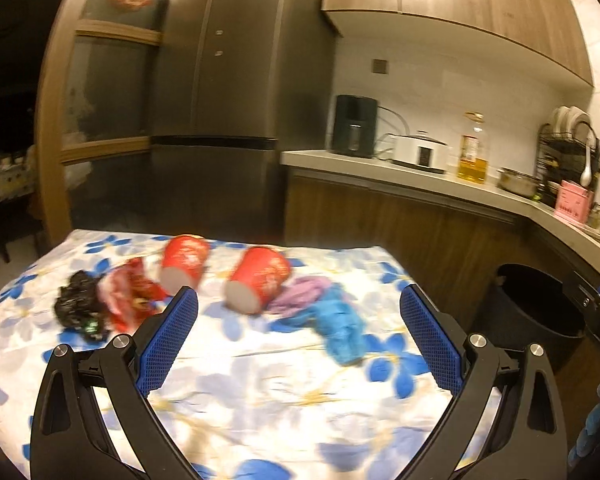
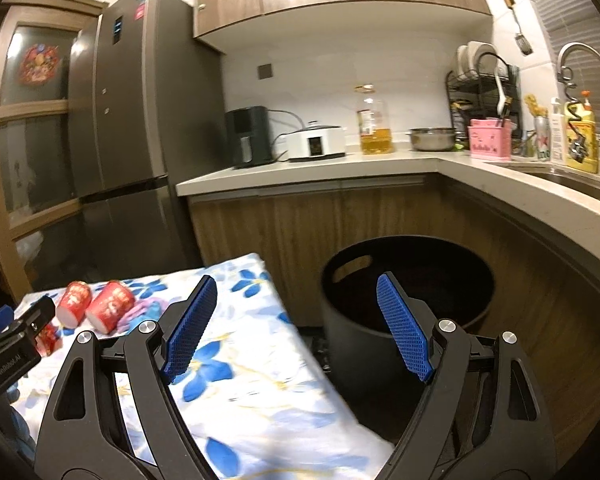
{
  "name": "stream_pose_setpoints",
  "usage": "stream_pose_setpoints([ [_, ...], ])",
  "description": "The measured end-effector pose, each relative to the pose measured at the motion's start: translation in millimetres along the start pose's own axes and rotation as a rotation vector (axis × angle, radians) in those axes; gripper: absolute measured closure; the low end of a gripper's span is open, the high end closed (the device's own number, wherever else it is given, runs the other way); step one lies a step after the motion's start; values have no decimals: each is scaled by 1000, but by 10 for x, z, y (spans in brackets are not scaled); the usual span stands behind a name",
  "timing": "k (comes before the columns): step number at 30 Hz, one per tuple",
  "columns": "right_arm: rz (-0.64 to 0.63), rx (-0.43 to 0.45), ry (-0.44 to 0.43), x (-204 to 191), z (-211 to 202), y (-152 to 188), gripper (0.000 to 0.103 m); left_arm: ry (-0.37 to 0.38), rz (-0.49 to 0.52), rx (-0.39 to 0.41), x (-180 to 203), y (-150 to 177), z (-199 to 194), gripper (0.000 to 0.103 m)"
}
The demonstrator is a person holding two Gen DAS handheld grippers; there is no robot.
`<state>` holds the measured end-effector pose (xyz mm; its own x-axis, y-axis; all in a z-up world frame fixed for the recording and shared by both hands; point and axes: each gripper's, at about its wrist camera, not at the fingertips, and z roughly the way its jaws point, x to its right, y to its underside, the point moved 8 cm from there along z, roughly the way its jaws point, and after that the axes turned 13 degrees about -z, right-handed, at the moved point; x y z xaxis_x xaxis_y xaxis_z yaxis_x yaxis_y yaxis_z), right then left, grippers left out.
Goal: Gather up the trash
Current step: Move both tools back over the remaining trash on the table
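With both the left gripper (image 1: 298, 306) and right gripper (image 2: 296, 298) wide and empty, reach far for the nearer red cup (image 1: 258, 280) lying mid-table, then carry right to the black bin (image 2: 408, 288).

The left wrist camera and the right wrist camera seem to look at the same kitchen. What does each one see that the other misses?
Only the left wrist view shows the crumpled black bag, the red wrapper and the blue wad on the table.

Only the right wrist view shows the faucet, the sink and the yellow bottle beside it.

Both show the two tipped red cups, the flowered tablecloth, the black bin, the fridge and the oil bottle.
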<state>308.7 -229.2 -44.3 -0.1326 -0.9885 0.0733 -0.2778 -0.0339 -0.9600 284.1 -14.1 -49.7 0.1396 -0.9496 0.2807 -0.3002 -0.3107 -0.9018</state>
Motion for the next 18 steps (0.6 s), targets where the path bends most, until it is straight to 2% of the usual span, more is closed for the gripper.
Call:
stream_pose_setpoints([
  [10,-55,-22,-84,-608,190,59,22,-153,-54,33,-788,-130,88,6],
  [18,-85,-27,-135,-992,313,61,22,-338,-117,83,-1700,-366,133,6],
])
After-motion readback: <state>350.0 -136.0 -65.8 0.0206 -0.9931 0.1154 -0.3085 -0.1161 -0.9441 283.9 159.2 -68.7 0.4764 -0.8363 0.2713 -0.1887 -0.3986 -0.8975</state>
